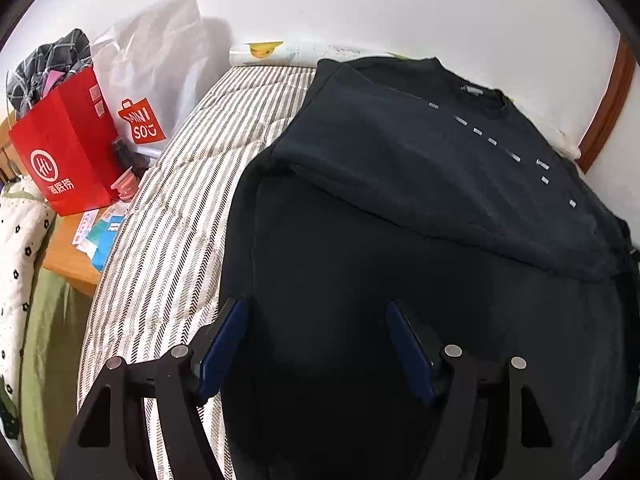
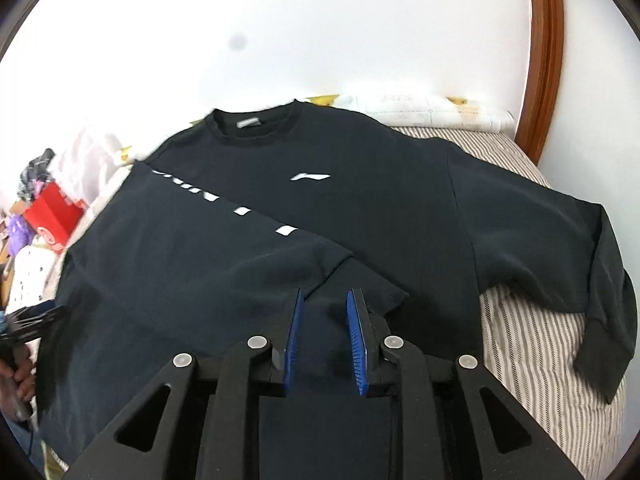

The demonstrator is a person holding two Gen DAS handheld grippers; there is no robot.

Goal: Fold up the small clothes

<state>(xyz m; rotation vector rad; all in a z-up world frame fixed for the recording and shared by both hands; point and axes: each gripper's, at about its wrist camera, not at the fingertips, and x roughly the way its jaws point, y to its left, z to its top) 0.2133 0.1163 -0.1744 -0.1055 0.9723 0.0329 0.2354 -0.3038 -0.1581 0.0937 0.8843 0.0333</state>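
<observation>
A black long-sleeved sweatshirt (image 1: 400,160) (image 2: 380,208) with a white chest logo lies flat, front up, on a striped bed cover (image 1: 180,220) (image 2: 532,340). One sleeve (image 2: 200,240) is folded across the chest, and its cuff ends just in front of my right gripper (image 2: 325,294). That gripper hovers over the cloth with a narrow gap between its blue pads and nothing pinched. The other sleeve (image 2: 580,260) lies spread out to the right. My left gripper (image 1: 315,305) stands wide open over the shirt's lower left part; it also shows at the left edge of the right wrist view (image 2: 32,320).
A red paper bag (image 1: 68,152) and a white plastic shopping bag (image 1: 148,80) stand on a wooden bedside table (image 1: 68,256) left of the bed. A white wall runs behind, with a curved wooden frame (image 2: 540,60) at the right. A rolled quilt (image 2: 432,114) lies at the bed's far edge.
</observation>
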